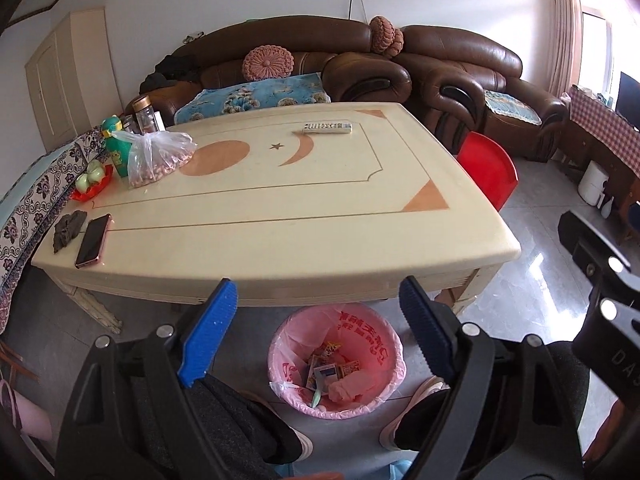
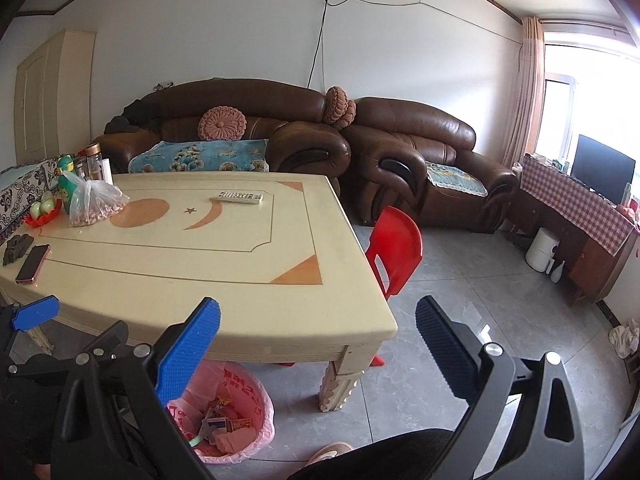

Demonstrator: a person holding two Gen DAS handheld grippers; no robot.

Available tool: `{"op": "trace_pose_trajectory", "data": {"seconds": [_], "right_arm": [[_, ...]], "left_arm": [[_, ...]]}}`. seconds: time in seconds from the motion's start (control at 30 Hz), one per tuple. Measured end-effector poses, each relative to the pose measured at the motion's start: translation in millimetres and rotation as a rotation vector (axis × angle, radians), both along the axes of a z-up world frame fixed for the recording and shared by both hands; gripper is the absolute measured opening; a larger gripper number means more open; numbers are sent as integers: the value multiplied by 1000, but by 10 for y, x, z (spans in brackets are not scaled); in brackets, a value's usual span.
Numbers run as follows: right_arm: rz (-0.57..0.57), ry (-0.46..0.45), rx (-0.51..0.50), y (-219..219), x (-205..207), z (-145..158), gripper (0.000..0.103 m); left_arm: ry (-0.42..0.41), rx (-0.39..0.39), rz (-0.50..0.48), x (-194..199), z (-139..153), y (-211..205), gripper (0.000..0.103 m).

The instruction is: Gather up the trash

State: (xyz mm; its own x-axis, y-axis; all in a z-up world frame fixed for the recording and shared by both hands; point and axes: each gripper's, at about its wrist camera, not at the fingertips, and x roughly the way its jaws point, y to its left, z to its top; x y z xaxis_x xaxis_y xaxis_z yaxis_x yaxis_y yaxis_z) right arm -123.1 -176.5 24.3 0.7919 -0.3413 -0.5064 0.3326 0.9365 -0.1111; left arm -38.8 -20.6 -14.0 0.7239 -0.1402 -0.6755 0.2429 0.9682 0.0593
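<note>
A pink-lined trash bin [image 1: 277, 354] stands on the floor under the table's near edge, with wrappers and small boxes [image 1: 332, 368] inside. My left gripper [image 1: 318, 286] hovers above it, open, with nothing between its blue pads. In the right wrist view the bin [image 2: 265, 400] is at lower left, with the same trash [image 2: 228, 424] in it. My right gripper [image 2: 318, 306] is open and empty, off the table's near right corner. Its black frame shows at the right of the left wrist view [image 1: 600, 280]. One left gripper pad [image 2: 36, 313] shows at far left.
The cream table [image 1: 304, 240] carries a phone [image 1: 93, 241], a dark lump [image 1: 69, 229], a bag of nuts [image 1: 158, 160], a green bottle [image 1: 116, 146], a red fruit plate [image 1: 90, 186] and a remote [image 1: 327, 127]. A red chair [image 2: 396, 250] stands at its right side. The person's shoes [image 1: 416, 396] flank the bin.
</note>
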Motion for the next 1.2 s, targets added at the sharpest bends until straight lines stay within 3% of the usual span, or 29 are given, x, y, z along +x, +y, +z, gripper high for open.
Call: {"op": "trace_pose_trajectory", "data": {"seconds": [1.2], "right_arm": [[20, 28, -2, 51, 58, -52, 96]], "left_arm": [[-7, 1, 15, 0, 12, 51, 81]]}}
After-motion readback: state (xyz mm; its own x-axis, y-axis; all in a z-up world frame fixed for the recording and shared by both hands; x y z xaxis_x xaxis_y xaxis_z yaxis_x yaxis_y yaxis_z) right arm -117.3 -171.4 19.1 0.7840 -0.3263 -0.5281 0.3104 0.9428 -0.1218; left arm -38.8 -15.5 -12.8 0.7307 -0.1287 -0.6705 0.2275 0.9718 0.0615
